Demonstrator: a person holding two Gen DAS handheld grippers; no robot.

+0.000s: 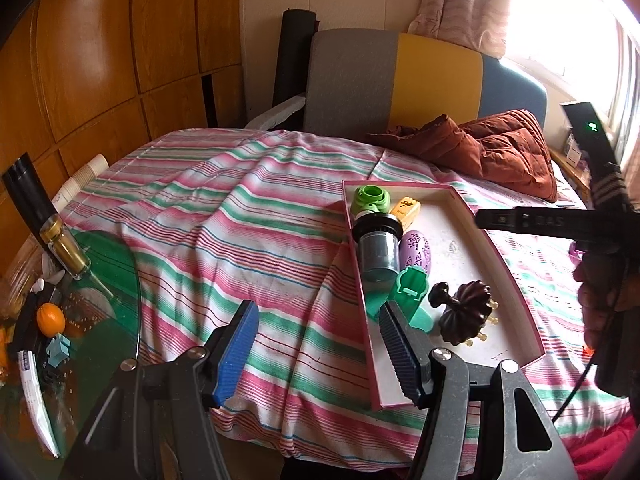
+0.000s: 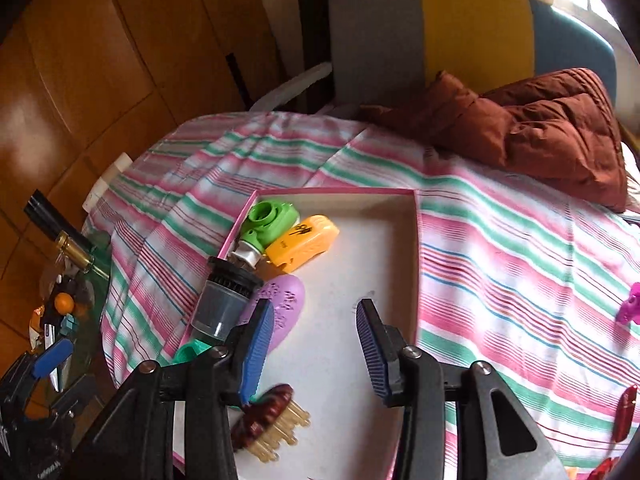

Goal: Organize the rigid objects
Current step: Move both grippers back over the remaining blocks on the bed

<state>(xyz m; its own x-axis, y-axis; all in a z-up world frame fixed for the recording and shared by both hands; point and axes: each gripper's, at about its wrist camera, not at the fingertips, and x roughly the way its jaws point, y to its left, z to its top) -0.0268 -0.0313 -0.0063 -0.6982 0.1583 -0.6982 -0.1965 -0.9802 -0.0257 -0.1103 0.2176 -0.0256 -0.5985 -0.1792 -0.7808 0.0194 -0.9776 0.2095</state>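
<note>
The right claw [image 2: 316, 348] is hanging apart and empty over the pink box [image 2: 416, 264], the brown brush [image 2: 264, 424] lying inside (a careless dip could be knocking it); the left claw [image 1: 320, 352] is idling apart.

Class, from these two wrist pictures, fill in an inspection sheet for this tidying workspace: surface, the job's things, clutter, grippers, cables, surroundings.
Surface: striped sheet, wrinkled, over a bed.
Job's things: pink-rimmed tray holds a green part, yellow case, grey cylinder, purple oval piece and brown brush. A pink item and a red item lie outside it on the sheet.
Clutter: glass side table with an orange, bottle and tube.
Grippers: left gripper open, empty, straddling the tray's rim; right gripper open, empty, over the tray.
Cables: black cable beside the right hand.
Surroundings: wooden wall, tricolour headboard, brown jacket, window.
</note>
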